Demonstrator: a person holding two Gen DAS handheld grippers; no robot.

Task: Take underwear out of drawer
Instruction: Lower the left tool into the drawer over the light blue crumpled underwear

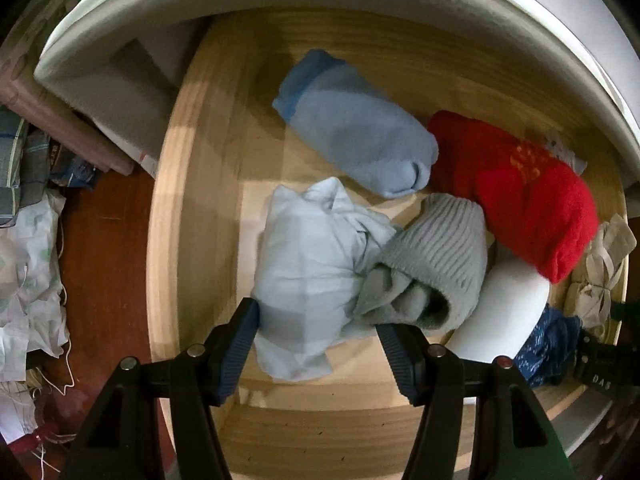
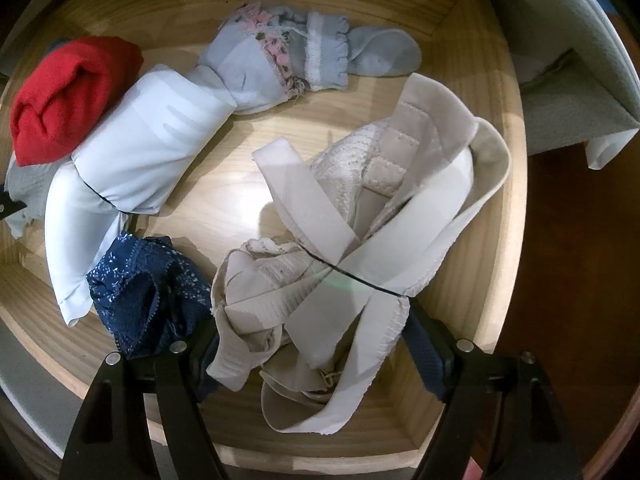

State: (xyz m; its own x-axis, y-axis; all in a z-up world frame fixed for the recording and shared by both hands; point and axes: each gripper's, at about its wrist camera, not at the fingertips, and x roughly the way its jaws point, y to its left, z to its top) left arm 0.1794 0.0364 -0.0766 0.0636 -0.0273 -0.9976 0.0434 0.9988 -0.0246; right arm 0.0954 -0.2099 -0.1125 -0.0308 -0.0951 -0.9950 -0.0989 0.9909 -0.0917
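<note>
Cream underwear (image 2: 352, 240) lies tangled, perhaps pointing diagonally upper-right.

All garments are held in the drawer (image 1: 172, 184). In the left wrist view, a folded cloth (image 1: 308, 276) is set nearest, touching a knit roll (image 1: 432, 264) on its right. A fleece roll (image 1: 356, 128) lies behind them, a larger fleece bundle (image 1: 532, 192) to its right. In the right wrist view, a bra (image 2: 360, 240) is placed right of a lace piece (image 2: 144, 292).

L gripper (image 1: 318, 340) points straight down, jaws apart. R gripper (image 2: 312, 344) also points down, jaws spread wider.
</note>
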